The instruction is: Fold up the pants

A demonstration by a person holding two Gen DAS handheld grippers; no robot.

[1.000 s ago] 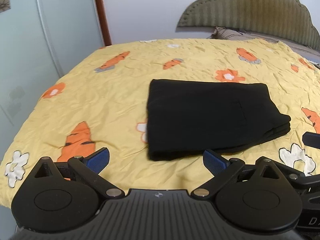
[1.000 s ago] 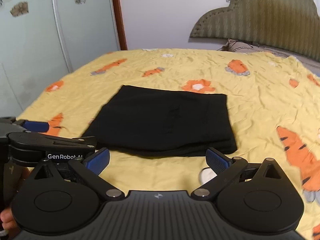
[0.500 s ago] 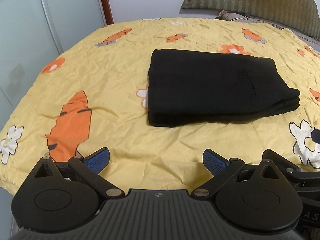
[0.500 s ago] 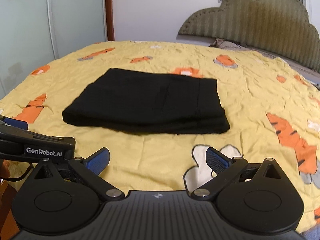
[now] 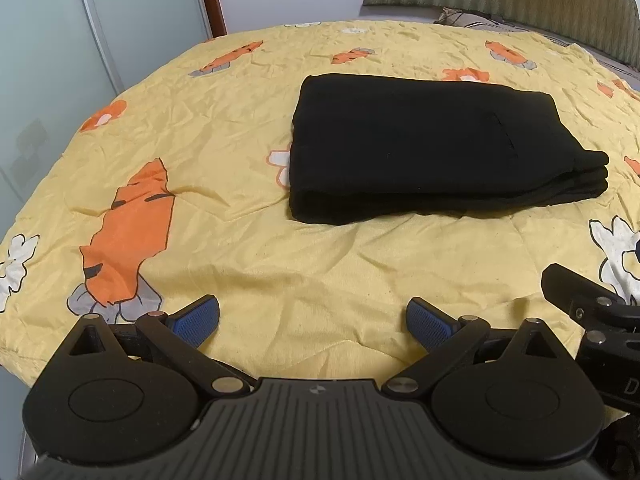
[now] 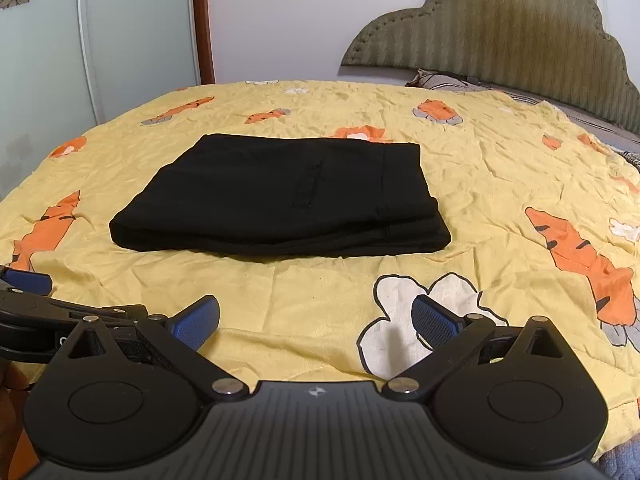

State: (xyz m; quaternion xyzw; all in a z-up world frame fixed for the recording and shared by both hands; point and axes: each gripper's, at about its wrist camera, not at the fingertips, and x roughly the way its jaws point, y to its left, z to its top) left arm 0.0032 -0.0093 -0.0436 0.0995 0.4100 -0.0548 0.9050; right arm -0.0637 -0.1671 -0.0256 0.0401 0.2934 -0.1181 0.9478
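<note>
The black pants lie folded in a flat rectangular stack on the yellow bedspread; they also show in the right wrist view. My left gripper is open and empty, near the bed's front edge, well short of the pants. My right gripper is open and empty too, also back from the pants. Part of the right gripper shows at the right edge of the left wrist view, and part of the left gripper shows at the left edge of the right wrist view.
The bedspread has orange carrot and white flower prints and small wrinkles. An olive padded headboard and a pillow stand at the far right. Frosted glass wardrobe doors and a brown door frame are on the left.
Both grippers have drawn back and lowered toward the bed's front edge, so the pants sit farther away in both views. The pants have not moved. Both grippers stay open.
</note>
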